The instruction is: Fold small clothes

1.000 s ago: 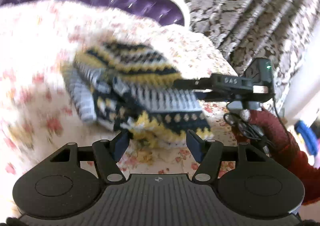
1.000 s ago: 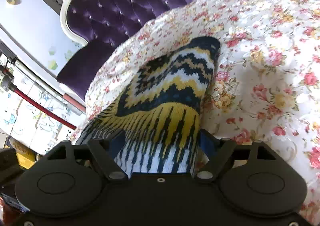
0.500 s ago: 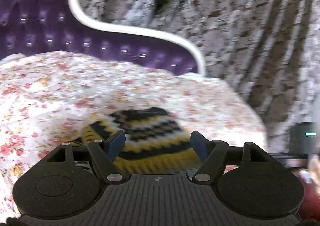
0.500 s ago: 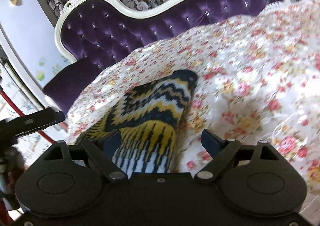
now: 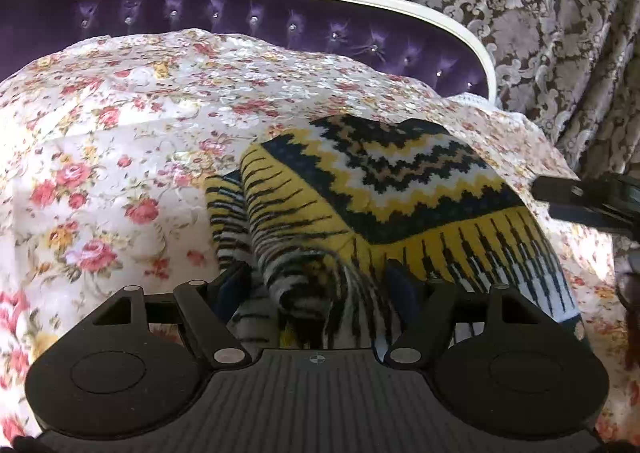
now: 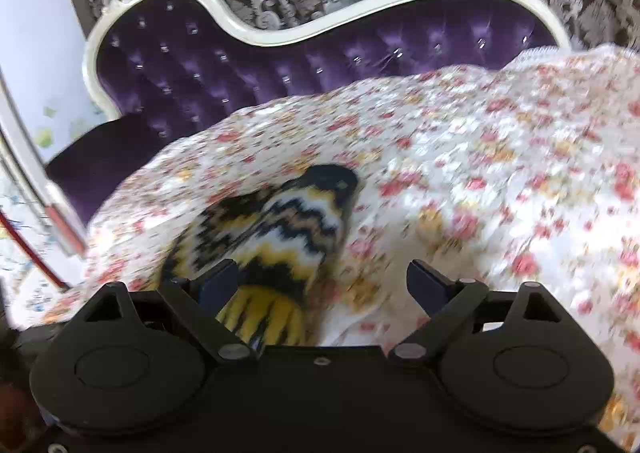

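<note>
A small knitted garment (image 5: 400, 181) with yellow, black and white zigzags lies on the flowered bedspread (image 5: 120, 141). My left gripper (image 5: 320, 285) hangs low over its near edge. A bunched fold of the knit sits between the two fingers, which stand apart from it and do not press on it. In the right wrist view the same garment (image 6: 288, 229) lies ahead and to the left. My right gripper (image 6: 322, 281) is opening; its left finger is over the knit's striped hem, and bedspread shows in most of the gap.
A purple tufted headboard (image 6: 320, 61) with a white frame rises behind the bed, and patterned curtains (image 5: 560, 33) hang beyond it. A black bar of the other tool (image 5: 592, 205) reaches in at the right edge of the left wrist view.
The garment, earlier filling the right gripper's gap, now lies on the bedspread off to its left, and those jaws stand wider. The left gripper has dipped down onto the knit's near edge.
</note>
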A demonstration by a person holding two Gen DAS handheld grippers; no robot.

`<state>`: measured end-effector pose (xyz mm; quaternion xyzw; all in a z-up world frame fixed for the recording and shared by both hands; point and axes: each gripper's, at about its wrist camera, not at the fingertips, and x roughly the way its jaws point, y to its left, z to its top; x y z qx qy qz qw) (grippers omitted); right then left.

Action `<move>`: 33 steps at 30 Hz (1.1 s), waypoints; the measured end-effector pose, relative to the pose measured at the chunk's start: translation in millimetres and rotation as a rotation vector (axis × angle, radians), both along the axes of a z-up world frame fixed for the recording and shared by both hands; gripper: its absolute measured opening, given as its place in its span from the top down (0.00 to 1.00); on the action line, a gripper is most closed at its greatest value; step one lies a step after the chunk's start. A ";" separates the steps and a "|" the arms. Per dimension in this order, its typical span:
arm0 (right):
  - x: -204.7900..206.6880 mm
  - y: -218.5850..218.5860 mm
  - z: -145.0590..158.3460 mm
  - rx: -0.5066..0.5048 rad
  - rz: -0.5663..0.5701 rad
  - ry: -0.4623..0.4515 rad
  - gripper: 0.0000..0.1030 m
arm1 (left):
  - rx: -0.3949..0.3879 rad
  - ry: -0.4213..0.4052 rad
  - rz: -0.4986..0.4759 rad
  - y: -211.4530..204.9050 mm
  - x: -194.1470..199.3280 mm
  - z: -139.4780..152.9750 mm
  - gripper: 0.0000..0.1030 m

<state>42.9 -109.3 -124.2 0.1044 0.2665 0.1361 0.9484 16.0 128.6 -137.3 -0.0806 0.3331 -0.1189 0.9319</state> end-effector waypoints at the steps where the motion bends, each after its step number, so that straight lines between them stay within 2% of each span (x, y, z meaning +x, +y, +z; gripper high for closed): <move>1: 4.9 3.8 -0.5 -0.024 -0.010 -0.003 0.10 | 0.002 -0.005 0.002 -1.5 -1.1 -0.1 0.29; 5: 21.9 18.2 -8.0 -0.098 -0.024 0.005 0.08 | -0.005 -0.013 0.010 -3.0 -2.6 -0.6 0.30; 9: 28.4 43.4 -25.3 -0.242 -0.015 0.016 0.07 | -0.008 -0.027 0.017 -3.7 -5.2 -0.3 0.30; 14: 17.6 64.6 -34.3 -0.375 -0.029 -0.067 0.07 | 0.025 -0.050 0.026 -7.7 -11.6 3.6 0.29; 17: 17.0 62.2 -32.7 -0.368 -0.026 -0.076 0.07 | 0.037 -0.095 0.047 -8.8 -14.6 12.1 0.30; 20: 16.0 58.3 -32.4 -0.346 -0.029 -0.077 0.07 | 0.088 -0.145 0.076 -11.0 -8.5 21.0 0.29; 24: 12.4 59.3 -32.3 -0.341 -0.029 -0.089 0.07 | 0.157 -0.081 0.157 -3.2 10.7 11.9 0.27; 27: 7.5 57.1 -29.7 -0.322 -0.014 -0.093 0.06 | 0.135 -0.053 0.186 7.1 11.9 4.1 0.21; 33: -14.1 52.8 -21.7 -0.285 0.026 -0.102 0.00 | 0.122 -0.058 0.212 14.7 -5.2 6.6 0.20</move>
